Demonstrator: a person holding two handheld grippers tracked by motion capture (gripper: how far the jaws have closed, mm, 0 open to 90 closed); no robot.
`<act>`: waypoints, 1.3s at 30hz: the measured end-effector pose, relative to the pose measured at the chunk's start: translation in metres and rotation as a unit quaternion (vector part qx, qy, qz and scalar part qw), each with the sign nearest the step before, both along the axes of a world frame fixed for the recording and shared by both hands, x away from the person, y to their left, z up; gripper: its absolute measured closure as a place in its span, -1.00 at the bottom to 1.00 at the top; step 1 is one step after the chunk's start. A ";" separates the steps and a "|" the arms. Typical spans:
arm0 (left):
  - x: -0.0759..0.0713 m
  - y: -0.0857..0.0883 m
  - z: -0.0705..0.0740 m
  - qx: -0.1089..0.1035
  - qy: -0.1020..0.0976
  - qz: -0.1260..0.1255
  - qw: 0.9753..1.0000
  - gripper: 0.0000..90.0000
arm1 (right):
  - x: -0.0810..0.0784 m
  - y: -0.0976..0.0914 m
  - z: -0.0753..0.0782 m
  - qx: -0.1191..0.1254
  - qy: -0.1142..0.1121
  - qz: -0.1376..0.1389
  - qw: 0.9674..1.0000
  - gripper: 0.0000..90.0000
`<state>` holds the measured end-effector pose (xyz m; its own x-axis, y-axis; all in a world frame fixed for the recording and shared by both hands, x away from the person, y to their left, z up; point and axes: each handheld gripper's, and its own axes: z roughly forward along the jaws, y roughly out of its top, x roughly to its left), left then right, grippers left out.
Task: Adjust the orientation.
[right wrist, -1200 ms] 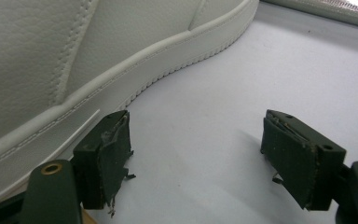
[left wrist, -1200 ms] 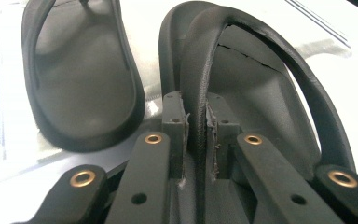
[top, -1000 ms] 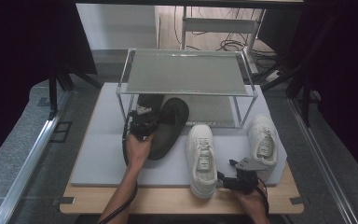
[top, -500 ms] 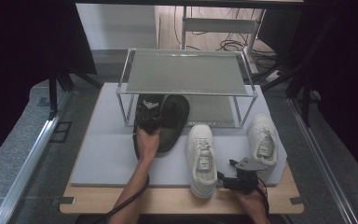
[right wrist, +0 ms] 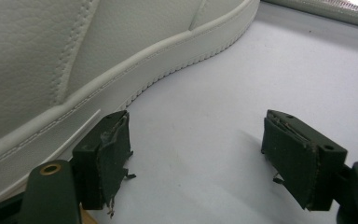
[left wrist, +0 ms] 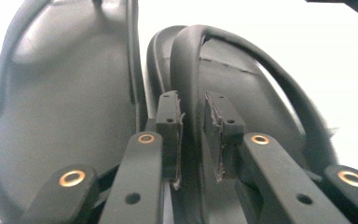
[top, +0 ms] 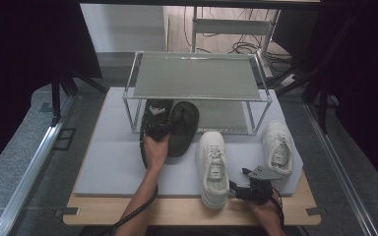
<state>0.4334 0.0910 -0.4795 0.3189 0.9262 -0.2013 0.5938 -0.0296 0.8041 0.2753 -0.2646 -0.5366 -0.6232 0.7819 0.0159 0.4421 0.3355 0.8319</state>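
The work in hand looks like shelving shoes, and this is the placing step: the left claw has carried a black shoe to the lower shelf of the wire rack, where it lies beside a second black shoe, toes under the shelf frame. In the left gripper view the pads straddle the thin heel rim of that shoe; the jaws have just been opening, with the rim between them, a sliver of gap showing on either side, so the grip reads as released or very nearly so. The next move, I judge, calls for widening a little more and drawing the hand straight back without dragging the heel out of line. The right claw rests spread wide and empty on the grey mat of the worktop, just beside the sole of the nearer white sneaker; it seems ready to take that one next. Counted: two black shoes at the rack, two white sneakers on the mat, the other farther right, and one two-tier rack.
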 end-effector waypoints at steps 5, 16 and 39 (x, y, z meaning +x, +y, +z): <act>-0.017 0.006 0.010 0.013 -0.014 -0.048 0.999 0.58 | 0.000 0.000 0.000 -0.001 0.001 0.000 1.000 -0.47; -0.054 0.027 0.011 -0.001 0.000 -0.122 0.992 0.99 | 0.000 0.000 0.000 -0.002 0.001 0.000 1.000 -0.47; -0.110 0.019 -0.020 0.042 0.014 -0.171 0.984 1.00 | 0.000 0.000 0.000 -0.002 0.001 -0.001 1.000 -0.47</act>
<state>0.3237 0.1103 -0.4996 0.6098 0.7796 -0.1428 0.5600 -0.2963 0.7736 0.2749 -0.2643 -0.5363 -0.6223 0.7826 0.0142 0.4445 0.3384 0.8294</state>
